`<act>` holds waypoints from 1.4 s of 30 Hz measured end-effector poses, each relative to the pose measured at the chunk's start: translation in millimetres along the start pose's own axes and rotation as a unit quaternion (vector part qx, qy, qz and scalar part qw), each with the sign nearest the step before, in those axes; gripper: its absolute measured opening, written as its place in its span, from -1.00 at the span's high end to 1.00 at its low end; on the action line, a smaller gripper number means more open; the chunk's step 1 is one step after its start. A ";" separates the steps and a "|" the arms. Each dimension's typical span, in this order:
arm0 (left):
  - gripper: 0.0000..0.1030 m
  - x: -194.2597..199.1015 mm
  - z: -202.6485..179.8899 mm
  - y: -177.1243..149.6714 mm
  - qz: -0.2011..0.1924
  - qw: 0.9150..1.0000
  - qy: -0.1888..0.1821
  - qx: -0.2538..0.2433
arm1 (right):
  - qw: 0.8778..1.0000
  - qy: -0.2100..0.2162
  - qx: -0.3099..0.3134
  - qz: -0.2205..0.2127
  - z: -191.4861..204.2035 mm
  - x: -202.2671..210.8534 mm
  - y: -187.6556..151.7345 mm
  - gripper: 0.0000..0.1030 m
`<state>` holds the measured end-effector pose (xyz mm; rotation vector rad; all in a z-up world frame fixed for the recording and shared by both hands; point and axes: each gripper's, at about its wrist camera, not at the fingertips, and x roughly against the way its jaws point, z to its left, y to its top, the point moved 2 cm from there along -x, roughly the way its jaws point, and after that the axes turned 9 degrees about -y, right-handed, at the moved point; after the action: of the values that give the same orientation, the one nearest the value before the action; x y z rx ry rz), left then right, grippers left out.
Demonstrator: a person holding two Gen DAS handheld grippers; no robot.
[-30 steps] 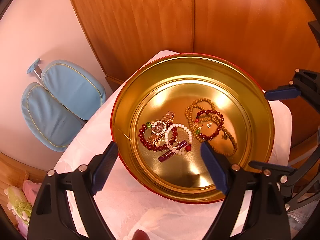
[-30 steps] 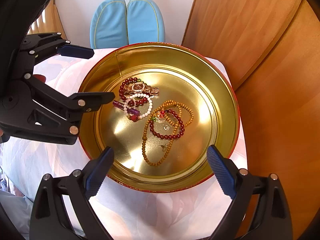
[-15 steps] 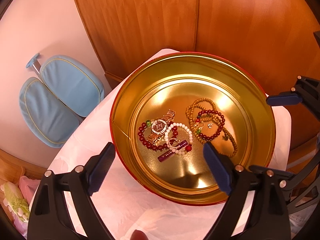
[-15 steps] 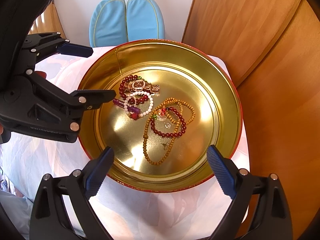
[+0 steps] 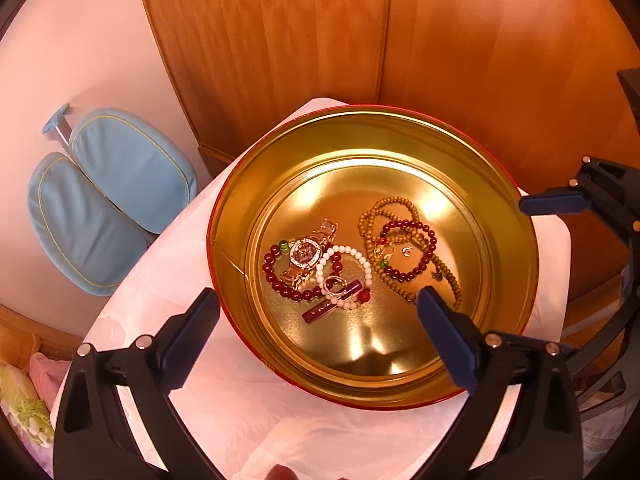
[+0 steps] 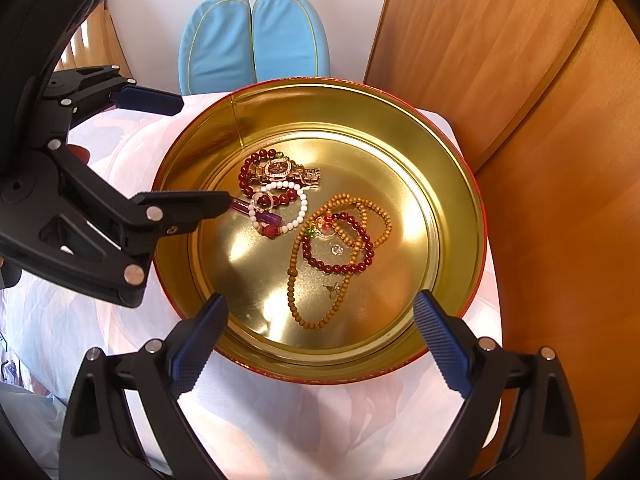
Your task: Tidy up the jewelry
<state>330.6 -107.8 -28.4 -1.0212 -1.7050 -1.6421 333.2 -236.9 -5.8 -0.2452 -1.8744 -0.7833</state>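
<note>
Left gripper (image 5: 318, 320): hanging released, blue-padded jaws spread wide, holding nothing, its right finger reaching over the near-left rim of the tin.
Right gripper (image 6: 320, 332): also released and empty, jaws gaping across the tin's near rim.
Round gold metal tin with a red outer wall (image 5: 516, 248): sitting on the table ahead of both grippers, carrying all the jewelry on its floor.
Rose-gold wristwatch with a jewelled dial (image 5: 306, 254): lying ahead of the left gripper, across a dark red bead bracelet (image 5: 276, 276).
White pearl-bead bracelet (image 5: 362, 260): lying just right of the watch, overlapping a short purple tube (image 5: 330, 307).
Long tan wooden bead necklace (image 6: 298, 280): sprawling straight ahead of the right gripper, looping under a second dark red bead bracelet (image 6: 340, 266).
Small silver ring or charm (image 6: 337, 249): resting inside that second bracelet's loop; too small to identify.
White cloth-covered table (image 6: 304, 412): lying under the tin and beneath both grippers.
Light blue padded chair back (image 6: 256, 40): standing beyond the table.
Orange-brown wooden cabinet panels (image 5: 360, 32): standing behind the tin.
</note>
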 end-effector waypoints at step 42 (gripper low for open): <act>-0.87 24.2 -10.6 -0.4 -0.025 0.999 0.033 0.032 | 1.000 0.004 -0.008 -0.022 -10.8 21.9 -9.4 -0.83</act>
<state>315.7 -114.9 -7.7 -0.8919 -1.7407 -1.6230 327.0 -254.7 12.3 -0.2101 -1.8723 -0.8285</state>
